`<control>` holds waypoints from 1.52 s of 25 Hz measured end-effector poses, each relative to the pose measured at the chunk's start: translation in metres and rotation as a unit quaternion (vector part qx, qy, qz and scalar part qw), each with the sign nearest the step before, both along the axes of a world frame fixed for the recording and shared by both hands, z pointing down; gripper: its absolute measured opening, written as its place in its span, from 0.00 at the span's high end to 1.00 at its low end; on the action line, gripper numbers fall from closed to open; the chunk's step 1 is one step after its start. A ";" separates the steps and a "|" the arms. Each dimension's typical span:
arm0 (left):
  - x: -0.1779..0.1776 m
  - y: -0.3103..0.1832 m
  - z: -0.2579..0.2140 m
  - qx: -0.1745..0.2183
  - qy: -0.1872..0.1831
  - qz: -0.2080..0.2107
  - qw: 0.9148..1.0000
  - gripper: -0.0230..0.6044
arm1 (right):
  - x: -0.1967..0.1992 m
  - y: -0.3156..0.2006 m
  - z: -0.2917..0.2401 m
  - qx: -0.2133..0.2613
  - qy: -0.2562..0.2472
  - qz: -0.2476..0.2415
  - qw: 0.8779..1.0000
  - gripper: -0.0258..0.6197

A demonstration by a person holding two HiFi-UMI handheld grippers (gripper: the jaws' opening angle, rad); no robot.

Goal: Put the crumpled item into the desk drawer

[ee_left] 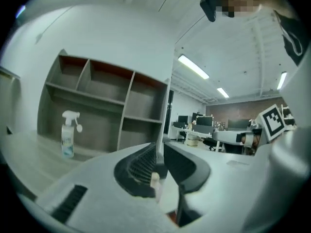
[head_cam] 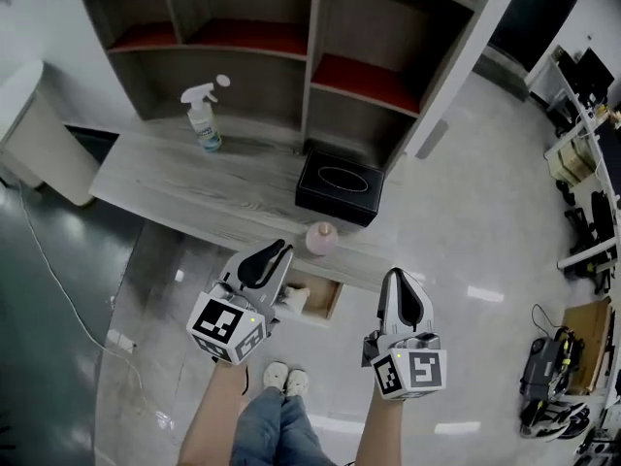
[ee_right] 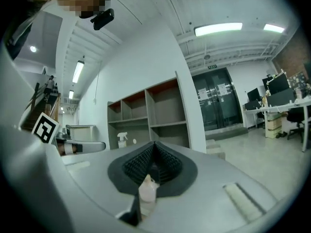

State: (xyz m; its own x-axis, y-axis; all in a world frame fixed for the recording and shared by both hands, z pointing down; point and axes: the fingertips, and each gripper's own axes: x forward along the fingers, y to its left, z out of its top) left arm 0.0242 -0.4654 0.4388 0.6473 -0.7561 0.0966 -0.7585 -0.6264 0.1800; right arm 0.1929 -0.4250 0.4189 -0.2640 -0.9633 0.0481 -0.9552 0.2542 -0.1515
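Before the desk (head_cam: 155, 178), both forearms (head_cam: 218, 406) outstretched; left tongs (head_cam: 279, 252) closing empty, right tongs (head_cam: 396, 278) shut.

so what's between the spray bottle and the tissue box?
Nothing, just bare desk between the bottle and the box; the head view shows it.

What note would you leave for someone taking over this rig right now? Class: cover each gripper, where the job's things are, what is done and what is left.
Left gripper: empty, jaws closing with only a slit between them, at the left end of the open drawer.
Right gripper: shut and empty, to the right of the drawer.
Things: a white wad lies at the drawer's left end and looks to be inside. A pinkish lump sits on the desk edge above.
Done: the wad seems to be in.
Left: confirm that, and check whether the lump belongs in too.
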 end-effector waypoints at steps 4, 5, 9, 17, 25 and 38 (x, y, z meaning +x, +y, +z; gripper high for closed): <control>-0.006 -0.013 -0.089 0.085 0.014 -0.012 0.996 0.93 | 0.008 -0.015 -0.069 0.067 0.002 0.007 0.998 0.94; -0.007 -0.013 -0.113 0.106 0.016 -0.014 0.994 0.94 | 0.011 -0.016 -0.089 0.086 0.002 0.009 0.996 0.94; -0.014 0.000 -0.183 0.152 0.015 -0.021 0.988 0.96 | 0.015 -0.005 -0.152 0.122 0.000 0.017 0.992 0.94; -0.015 0.031 -0.237 0.203 0.018 -0.027 0.979 0.96 | 0.024 0.023 -0.199 0.165 0.002 0.026 0.986 0.94; -0.021 0.040 -0.243 0.205 0.016 -0.033 0.978 0.96 | 0.026 0.036 -0.199 0.162 0.007 0.039 0.986 0.95; -0.022 0.039 -0.226 0.187 0.010 -0.025 0.982 0.96 | 0.025 0.036 -0.185 0.142 0.012 0.047 0.989 0.95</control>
